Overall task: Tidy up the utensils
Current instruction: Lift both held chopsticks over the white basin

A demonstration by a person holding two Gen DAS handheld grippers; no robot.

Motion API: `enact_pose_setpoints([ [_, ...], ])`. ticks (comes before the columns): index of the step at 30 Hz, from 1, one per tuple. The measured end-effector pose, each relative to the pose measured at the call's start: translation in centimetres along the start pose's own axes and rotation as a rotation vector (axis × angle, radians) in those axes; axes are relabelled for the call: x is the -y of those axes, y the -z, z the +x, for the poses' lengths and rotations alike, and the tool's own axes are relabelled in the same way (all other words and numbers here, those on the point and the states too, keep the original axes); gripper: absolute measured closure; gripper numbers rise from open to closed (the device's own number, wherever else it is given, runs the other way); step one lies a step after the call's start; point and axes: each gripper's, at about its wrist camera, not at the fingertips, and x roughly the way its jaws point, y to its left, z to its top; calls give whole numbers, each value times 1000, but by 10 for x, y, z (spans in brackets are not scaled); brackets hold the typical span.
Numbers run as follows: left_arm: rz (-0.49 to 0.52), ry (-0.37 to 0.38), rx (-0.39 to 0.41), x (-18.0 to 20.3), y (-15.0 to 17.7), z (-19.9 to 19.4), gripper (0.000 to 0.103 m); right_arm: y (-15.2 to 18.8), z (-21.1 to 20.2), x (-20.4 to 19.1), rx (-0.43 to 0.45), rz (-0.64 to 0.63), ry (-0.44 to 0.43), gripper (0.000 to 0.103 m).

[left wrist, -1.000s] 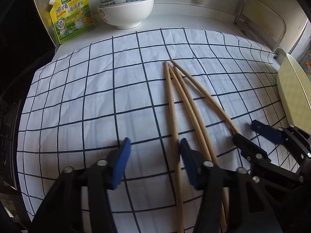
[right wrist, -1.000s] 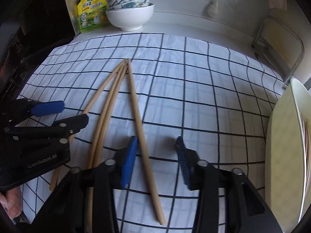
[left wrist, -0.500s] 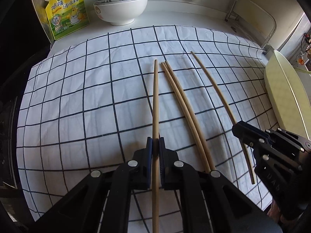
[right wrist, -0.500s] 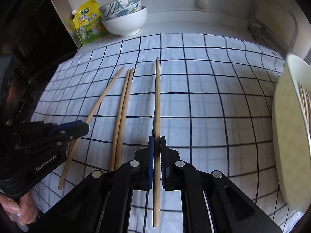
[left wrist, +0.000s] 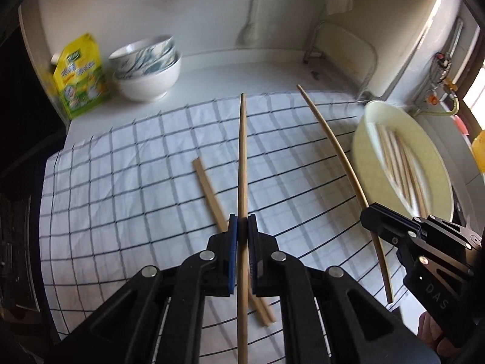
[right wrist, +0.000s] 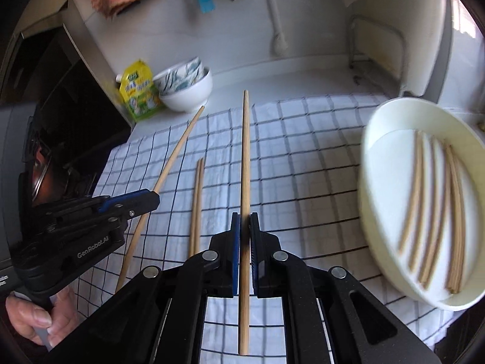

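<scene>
Covering the white counter, a black-checked cloth; both pairs of fingers clamped on one chopstick each.

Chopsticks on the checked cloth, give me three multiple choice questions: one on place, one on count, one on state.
1. Where is the white dish holding sorted chopsticks?
A. right of the cloth
B. behind the bowls
C. on the bowls

2. How many chopsticks lie loose on the checked cloth?
A. none
B. two
C. five

3. What is the state of the right tool?
A. open
B. shut on nothing
C. shut on a chopstick

Answers: 1 A, the dish sits at the cloth's right edge. 2 B, one pair on cloth remains. 3 C, its pads clamp the right chopstick; the left tool likewise grips the left chopstick.
</scene>
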Motion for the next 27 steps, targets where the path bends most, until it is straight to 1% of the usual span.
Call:
enact_pose_setpoints([
  [4, 55, 56, 31, 45, -19, -5, 96, -3, -34, 35, 58, 37, 56, 97],
  [8, 126, 132, 47, 100, -38, -5, 96, -3, -62, 84, 96, 106, 136, 97],
  [10, 167, 173, 49, 131, -48, -2, 96, -3, -71, 107, 107, 145, 169, 97],
  [14, 240, 220, 39, 185, -63, 14, 96, -4, -83, 150, 118, 219, 218, 97],
  [17, 269, 239, 17, 210, -71, 31, 96, -6, -82, 179, 111, 261, 241, 97],
  [20, 294, 232, -8, 231, -76, 53, 96, -5, -76, 203, 87, 296, 250, 97],
  [23, 305, 217, -28, 243, -77, 69, 96, -3, -66, 220, 57, 323, 249, 97],
  [27, 310, 197, -64, 250, -79, 89, 96, 1, -51, 233, 15, 337, 243, 97],
])
